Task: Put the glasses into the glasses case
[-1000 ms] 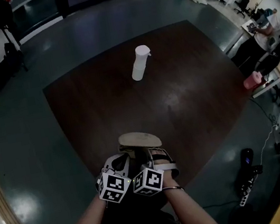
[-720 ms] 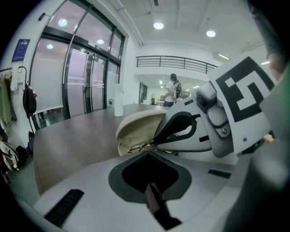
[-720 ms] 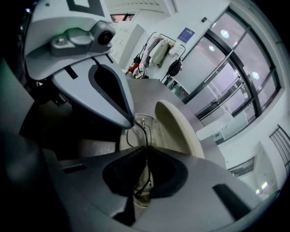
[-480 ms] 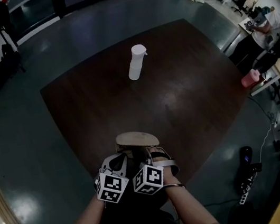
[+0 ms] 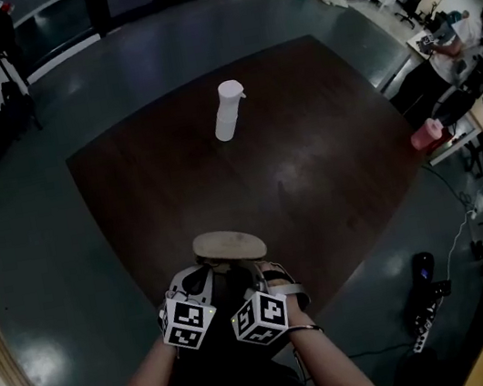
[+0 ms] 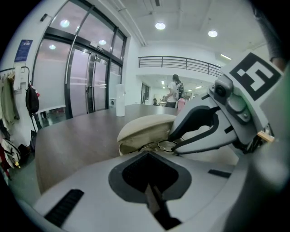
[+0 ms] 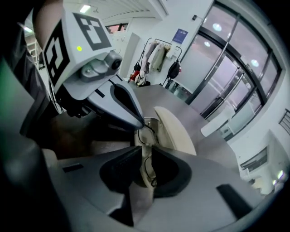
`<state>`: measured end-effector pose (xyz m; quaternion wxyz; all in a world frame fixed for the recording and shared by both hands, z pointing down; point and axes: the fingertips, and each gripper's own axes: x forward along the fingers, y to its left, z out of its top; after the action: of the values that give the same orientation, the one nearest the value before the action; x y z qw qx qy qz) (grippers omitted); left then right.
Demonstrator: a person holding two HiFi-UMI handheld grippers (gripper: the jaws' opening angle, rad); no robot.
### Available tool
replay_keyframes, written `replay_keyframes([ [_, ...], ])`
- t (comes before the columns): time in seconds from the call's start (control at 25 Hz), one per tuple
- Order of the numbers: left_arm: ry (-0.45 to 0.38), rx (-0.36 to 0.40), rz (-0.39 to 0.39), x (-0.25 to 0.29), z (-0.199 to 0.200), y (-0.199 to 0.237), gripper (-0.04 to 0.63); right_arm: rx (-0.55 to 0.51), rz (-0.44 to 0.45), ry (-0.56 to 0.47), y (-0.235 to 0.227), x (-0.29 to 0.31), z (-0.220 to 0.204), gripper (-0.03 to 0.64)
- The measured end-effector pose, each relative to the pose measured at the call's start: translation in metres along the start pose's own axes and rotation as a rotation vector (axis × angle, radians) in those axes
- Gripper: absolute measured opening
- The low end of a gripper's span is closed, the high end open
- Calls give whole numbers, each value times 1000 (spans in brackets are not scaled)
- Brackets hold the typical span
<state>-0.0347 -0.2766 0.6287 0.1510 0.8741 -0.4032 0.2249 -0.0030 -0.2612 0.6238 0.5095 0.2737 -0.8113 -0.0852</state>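
Note:
A beige glasses case (image 5: pixel 229 245) lies open near the table's front edge, its lid (image 7: pixel 174 131) raised. Thin wire glasses (image 6: pixel 161 146) lie at the case's mouth. My two grippers sit side by side just behind it. The right gripper (image 7: pixel 144 181) is shut, with the glasses' wire (image 7: pixel 147 172) and a strip of beige case showing between its jaws. In the left gripper view its tip (image 6: pixel 174 138) meets the glasses at the case (image 6: pixel 145 127). The left gripper (image 6: pixel 149 190) is shut, and its tip (image 7: pixel 141 122) touches the case's rim beside the wire.
A white bottle (image 5: pixel 228 109) stands upright at the far middle of the dark brown table (image 5: pixel 326 145). A pink object (image 5: pixel 426 134) sits on a desk beyond the right edge. A black device (image 5: pixel 422 285) lies on the floor at the right.
Only the head view has drifted slightly. Both grippers stay at the case with the same hold.

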Motion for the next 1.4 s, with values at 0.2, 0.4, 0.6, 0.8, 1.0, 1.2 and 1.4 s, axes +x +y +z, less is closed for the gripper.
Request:
replay_keyframes([
  [0.2,-37,-18,41,-4,5,3,6,70,16,-28,12,-17,-10,46],
  [0.4,-74,-37,95,-6,8,1,6,124,13,-70,17,-43,-24,46],
  [0.6,-158,-107,193,-34,21,1,6,214,-18,-208,13,-85,-24,46],
  [0.8,-336,-118,212,-89,80,-32,6,327,-83,-454,-12,-150,-7,24],
  [1.0,-468,-119,216,-136,130,-71,6,377,-128,-680,-38,-219,13,14],
  [1.2,-627,-166,202,-182,168,-94,6,428,-146,-851,-38,-263,25,5],
  [1.4,-613,-189,135,-202,155,-108,6,564,-143,-869,-18,-279,21,-11],
])
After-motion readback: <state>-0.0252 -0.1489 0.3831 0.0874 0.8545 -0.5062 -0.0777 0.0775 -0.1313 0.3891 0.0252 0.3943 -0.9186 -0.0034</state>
